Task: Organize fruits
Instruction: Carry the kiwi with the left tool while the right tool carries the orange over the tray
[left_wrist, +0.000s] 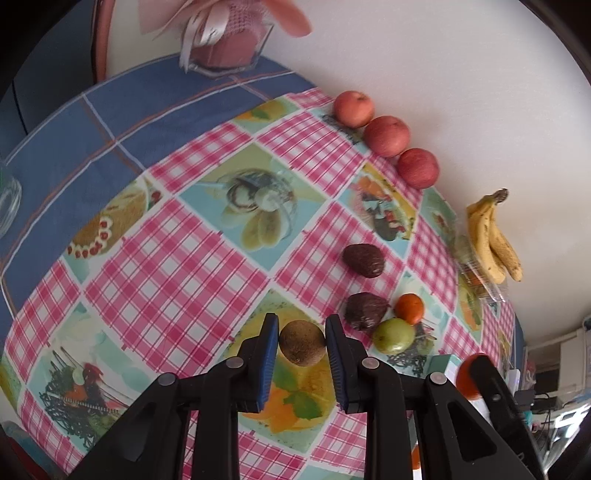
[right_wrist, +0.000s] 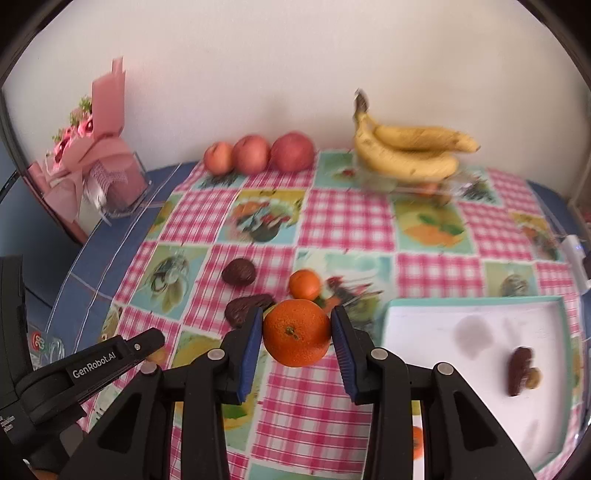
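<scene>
Kiwi (left_wrist: 302, 342) sits clamped in the left gripper (left_wrist: 301, 341) above the tablecloth (left_wrist: 166, 258), while the right gripper (right_wrist: 296, 338) squeezes an orange (right_wrist: 296, 333) beside the white tray (right_wrist: 443, 325).

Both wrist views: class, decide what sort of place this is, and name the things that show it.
Probably a home dining or kitchen table set against a wall: a fruit-print checked tablecloth, a wrapped pink bouquet in a clear box, and loose apples and bananas.
</scene>
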